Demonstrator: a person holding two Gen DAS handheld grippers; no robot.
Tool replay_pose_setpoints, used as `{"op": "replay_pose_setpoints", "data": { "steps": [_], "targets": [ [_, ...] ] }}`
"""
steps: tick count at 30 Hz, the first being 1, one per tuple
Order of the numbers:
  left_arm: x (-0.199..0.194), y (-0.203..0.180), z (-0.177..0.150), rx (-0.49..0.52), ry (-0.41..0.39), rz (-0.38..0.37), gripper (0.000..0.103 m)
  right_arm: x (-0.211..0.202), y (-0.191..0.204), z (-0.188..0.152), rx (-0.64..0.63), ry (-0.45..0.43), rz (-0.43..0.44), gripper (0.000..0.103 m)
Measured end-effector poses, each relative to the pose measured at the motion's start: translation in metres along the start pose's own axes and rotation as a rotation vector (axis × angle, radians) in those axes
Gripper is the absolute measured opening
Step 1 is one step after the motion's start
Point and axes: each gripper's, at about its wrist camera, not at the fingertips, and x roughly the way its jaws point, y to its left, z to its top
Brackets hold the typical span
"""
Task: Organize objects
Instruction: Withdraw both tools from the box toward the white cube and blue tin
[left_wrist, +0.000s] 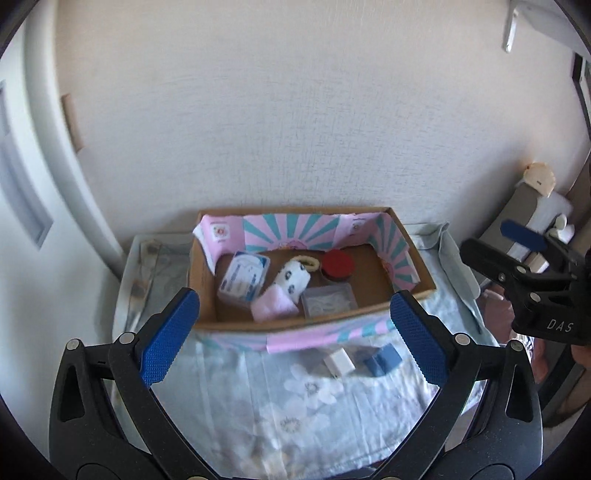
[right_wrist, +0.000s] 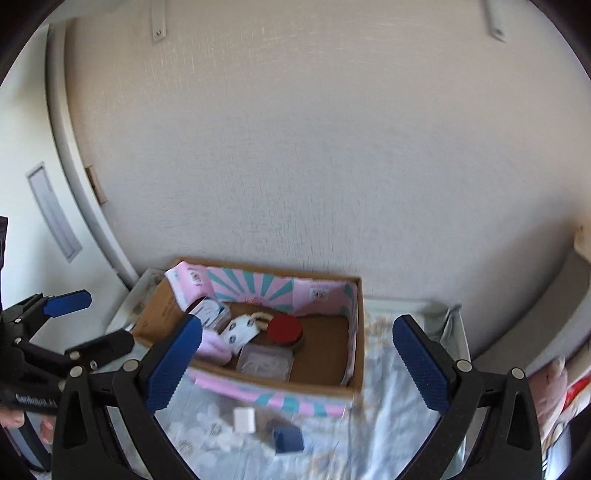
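Note:
A cardboard box (left_wrist: 413, 258) lined with pink and teal paper stands on a table with a floral cloth (left_wrist: 314, 413). Inside lie a white-blue packet (left_wrist: 243, 277), a patterned sock (left_wrist: 291, 280), a pink cloth (left_wrist: 273, 306), a red lid (left_wrist: 338, 264) and a clear case (left_wrist: 328, 301). In front of the box sit a small white block (left_wrist: 340, 362) and a small blue box (left_wrist: 384, 360). My left gripper (left_wrist: 295, 336) is open and empty above the cloth. My right gripper (right_wrist: 297, 363) is open and empty, with the box (right_wrist: 354, 376), white block (right_wrist: 244, 419) and blue box (right_wrist: 288, 439) below it.
A white wall (left_wrist: 295, 110) rises right behind the table. A door frame (left_wrist: 55, 147) stands at the left. A shelf with white items (left_wrist: 543, 206) is at the right. The right gripper also shows at the right edge of the left wrist view (left_wrist: 524, 254).

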Motion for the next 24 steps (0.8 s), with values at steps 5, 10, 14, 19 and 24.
{"op": "replay_pose_setpoints", "data": {
  "steps": [5,10,14,19,24],
  "targets": [
    [-0.025,-0.004,-0.028,-0.017,-0.015,0.007,0.103,-0.019,-0.002,-0.030,0.007,0.007,-0.004,0.103],
    [-0.040,-0.010,-0.049,-0.018,-0.024,0.006,0.103,-0.038,-0.002,-0.054,-0.006,-0.010,-0.021,0.103],
    [-0.049,-0.018,-0.064,-0.002,-0.033,0.007,0.103,-0.049,-0.006,-0.071,0.001,-0.025,-0.011,0.103],
    [-0.051,-0.025,-0.083,0.021,-0.030,0.004,0.103,-0.054,-0.012,-0.093,0.006,-0.028,-0.005,0.103],
    [-0.041,-0.028,-0.104,0.035,-0.012,-0.016,0.103,-0.050,-0.016,-0.116,-0.007,-0.023,0.008,0.103]
  ]
}}
